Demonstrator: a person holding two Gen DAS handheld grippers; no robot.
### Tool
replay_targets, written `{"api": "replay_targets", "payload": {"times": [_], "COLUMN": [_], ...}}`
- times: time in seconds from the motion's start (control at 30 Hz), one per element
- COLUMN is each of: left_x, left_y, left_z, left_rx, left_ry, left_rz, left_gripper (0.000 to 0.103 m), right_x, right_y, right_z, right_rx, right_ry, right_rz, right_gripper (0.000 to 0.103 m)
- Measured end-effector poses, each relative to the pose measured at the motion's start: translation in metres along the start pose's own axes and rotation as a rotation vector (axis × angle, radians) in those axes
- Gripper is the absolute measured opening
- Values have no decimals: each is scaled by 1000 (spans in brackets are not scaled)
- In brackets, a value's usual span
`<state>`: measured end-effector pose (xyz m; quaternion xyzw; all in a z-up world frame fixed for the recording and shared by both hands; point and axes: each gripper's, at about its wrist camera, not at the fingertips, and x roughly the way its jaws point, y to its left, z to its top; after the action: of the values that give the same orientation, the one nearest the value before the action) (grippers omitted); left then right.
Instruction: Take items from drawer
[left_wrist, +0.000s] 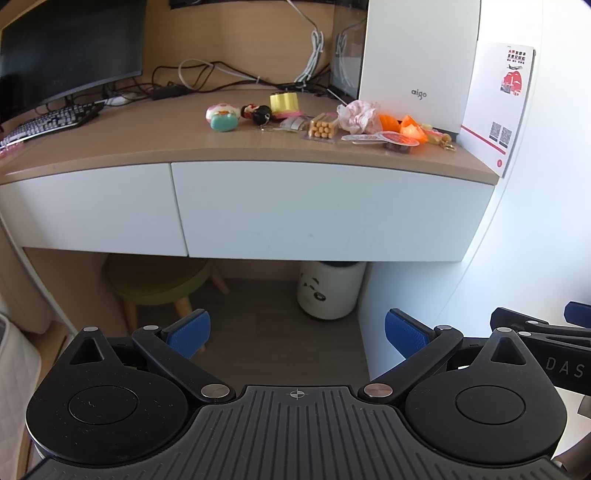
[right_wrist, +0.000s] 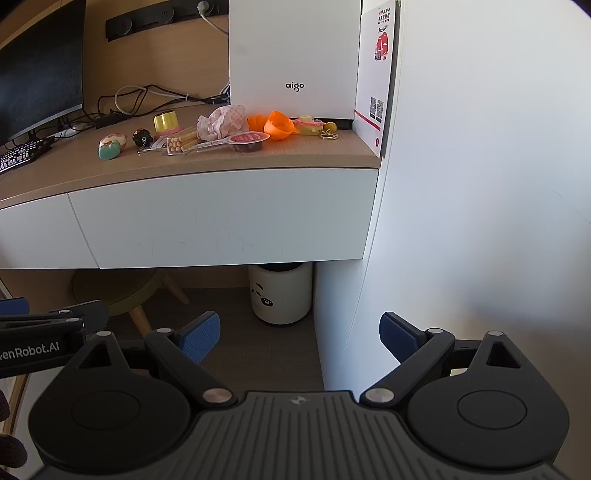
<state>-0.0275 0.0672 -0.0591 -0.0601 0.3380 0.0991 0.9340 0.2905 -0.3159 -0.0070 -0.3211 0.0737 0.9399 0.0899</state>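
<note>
Drawer (left_wrist: 325, 210): shut, no handle seen; hook a finger under its lower edge, pull straight out. Left gripper (left_wrist: 297, 334), right gripper (right_wrist: 299, 336): wide open, empty.

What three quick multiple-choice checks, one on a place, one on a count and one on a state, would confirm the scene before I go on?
1. Where does the white bin with the panda face stand?
A. On the desktop
B. On the floor under the desk
C. On the stool

2. How many white drawer fronts show under the desktop?
A. Two
B. Four
C. Five

3. How is the right-hand drawer?
A. Pulled fully out
B. Removed
C. Closed

Key: 1 B, it stands below the drawer, beside the stool. 2 A, one seam splits the white front. 3 C, its face is flush; the left gripper and right gripper hang open, clear of it.
</note>
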Motion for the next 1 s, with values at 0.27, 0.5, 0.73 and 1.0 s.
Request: {"api": "replay_targets", "payload": {"times": [0.27, 0.5, 0.73, 1.0], "left_x": [1, 2, 4, 5], "left_y": [1, 0, 0, 0], "left_z": [-2, -4, -6, -9], "left_rx": [-1, -2, -3, -4], "left_ry": [4, 5, 9, 11], "left_rz": [0, 0, -2, -2], "left_gripper": [103, 103, 103, 103], "right_x": [0, 1, 2, 4], "right_y": [-1, -2, -4, -6], "right_z": [-1, -3, -5, -6], "right_rx": [1, 3, 5, 9], "right_ry": [2, 5, 8, 17], "right_rz": [1, 1, 1, 0], "right_gripper": [94, 94, 94, 94]}}
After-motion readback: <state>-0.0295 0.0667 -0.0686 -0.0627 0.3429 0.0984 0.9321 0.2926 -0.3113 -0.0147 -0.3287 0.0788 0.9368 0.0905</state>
